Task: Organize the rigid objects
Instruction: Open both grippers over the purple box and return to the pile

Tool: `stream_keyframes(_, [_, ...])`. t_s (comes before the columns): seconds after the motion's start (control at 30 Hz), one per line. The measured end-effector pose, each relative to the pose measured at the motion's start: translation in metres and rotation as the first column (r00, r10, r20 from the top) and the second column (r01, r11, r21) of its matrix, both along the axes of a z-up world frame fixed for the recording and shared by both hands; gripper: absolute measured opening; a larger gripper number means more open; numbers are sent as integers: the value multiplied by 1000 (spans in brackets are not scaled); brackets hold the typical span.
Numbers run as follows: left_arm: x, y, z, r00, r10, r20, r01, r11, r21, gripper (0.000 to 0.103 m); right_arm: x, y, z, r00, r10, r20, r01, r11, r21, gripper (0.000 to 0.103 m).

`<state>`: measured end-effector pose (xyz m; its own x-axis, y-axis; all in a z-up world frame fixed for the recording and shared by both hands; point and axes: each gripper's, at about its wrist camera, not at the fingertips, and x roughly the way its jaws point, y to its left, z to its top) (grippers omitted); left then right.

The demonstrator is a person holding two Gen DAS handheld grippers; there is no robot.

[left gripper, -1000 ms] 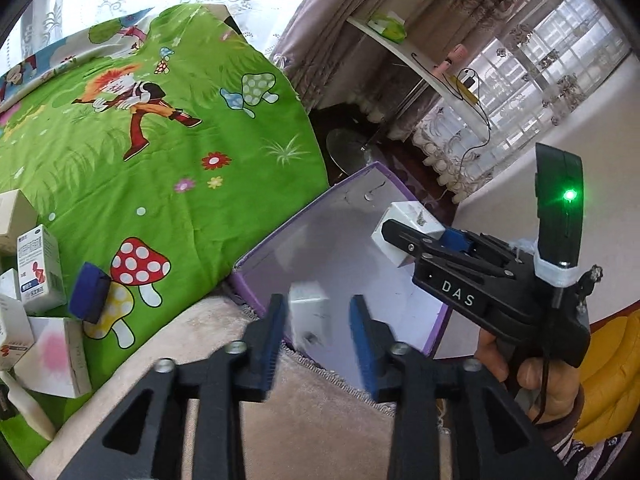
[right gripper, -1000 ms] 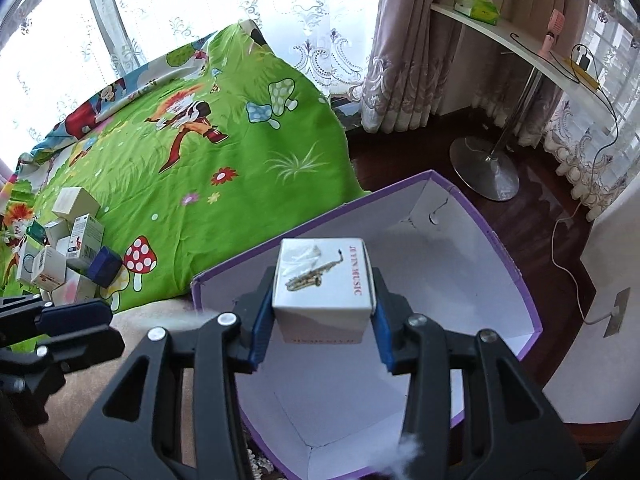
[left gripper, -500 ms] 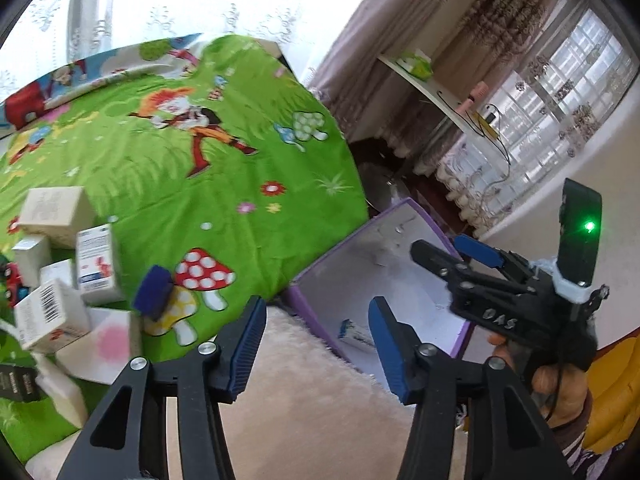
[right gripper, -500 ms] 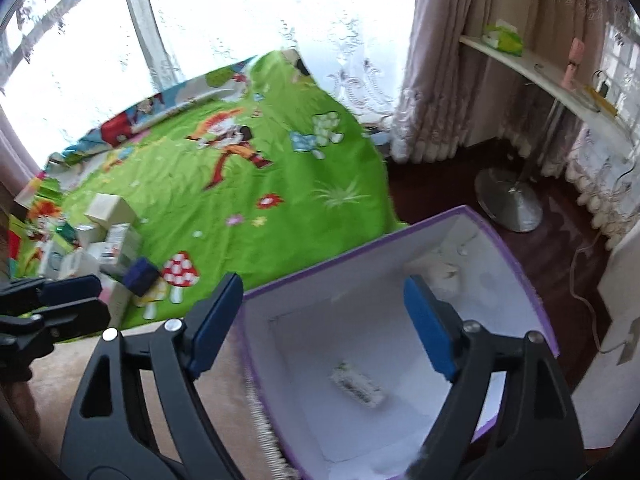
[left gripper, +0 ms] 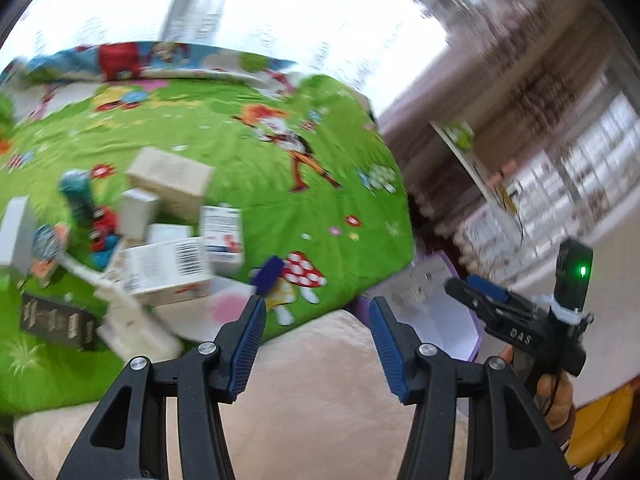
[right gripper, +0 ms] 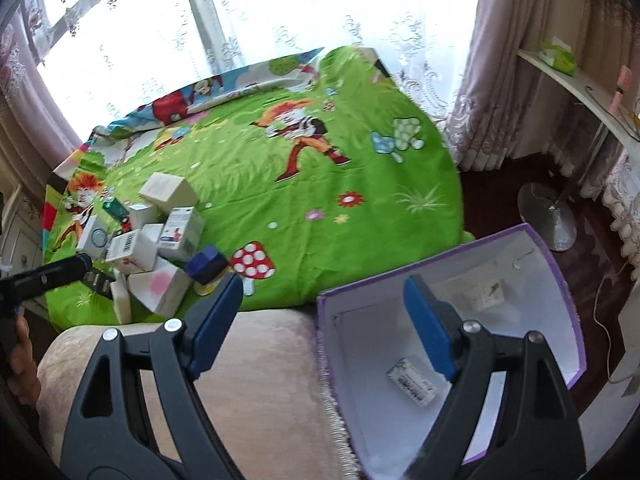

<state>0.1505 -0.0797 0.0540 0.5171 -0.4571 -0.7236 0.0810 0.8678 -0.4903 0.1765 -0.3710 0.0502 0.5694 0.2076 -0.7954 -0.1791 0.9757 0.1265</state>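
left gripper (left gripper: 316, 344) and right gripper (right gripper: 324, 320): both released, jaws wide, nothing between them, above a beige cushion (right gripper: 256, 384). purple bin (right gripper: 560, 280) beside the cushion holds 2 small boxes (right gripper: 412, 380). a cluster of boxes (right gripper: 160, 240) with a blue box (right gripper: 206, 266) lies on the green bed (right gripper: 320, 220).

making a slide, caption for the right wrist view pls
Open right gripper above purple bin holding two boxes; more boxes piled on green sheet.
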Motion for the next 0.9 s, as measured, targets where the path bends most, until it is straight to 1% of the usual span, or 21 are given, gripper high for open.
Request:
stream_keyframes(0.17, [-5, 51, -6, 991, 135, -14, -135, 991, -8, 55, 4, 18, -1, 999, 27, -20, -27, 1000, -3, 85])
stream_keyframes(0.27, [-6, 75, -9, 981, 192, -29, -192, 981, -11, 55, 7, 30, 0, 998, 50, -24, -50, 999, -10, 85])
stream_keyframes(0.47, [-11, 110, -19, 962, 268, -60, -267, 964, 13, 55, 12, 60, 0, 993, 118, -33, -119, 992, -30, 85])
stream_keyframes(0.57, [-13, 126, -25, 950, 302, -82, -300, 953, 43, 56, 16, 77, -3, 987, 156, -46, -157, 987, -36, 85])
stream_keyframes(0.63, [-13, 134, -31, 941, 322, -100, -315, 946, 78, 60, 19, 87, -6, 982, 178, -60, -180, 983, -36, 85])
stream_keyframes(0.7, [-12, 140, -36, 934, 336, -118, -324, 940, 111, 66, 21, 96, -9, 979, 193, -72, -196, 980, -36, 85])
stream_keyframes(0.8, [-8, 146, -48, 926, 344, -153, -319, 933, 167, 72, 25, 111, -13, 973, 213, -89, -217, 975, -39, 85])
stream_keyframes(0.9, [-3, 147, -61, 925, 329, -189, -288, 933, 214, 74, 30, 126, -19, 966, 231, -112, -235, 972, -28, 85])
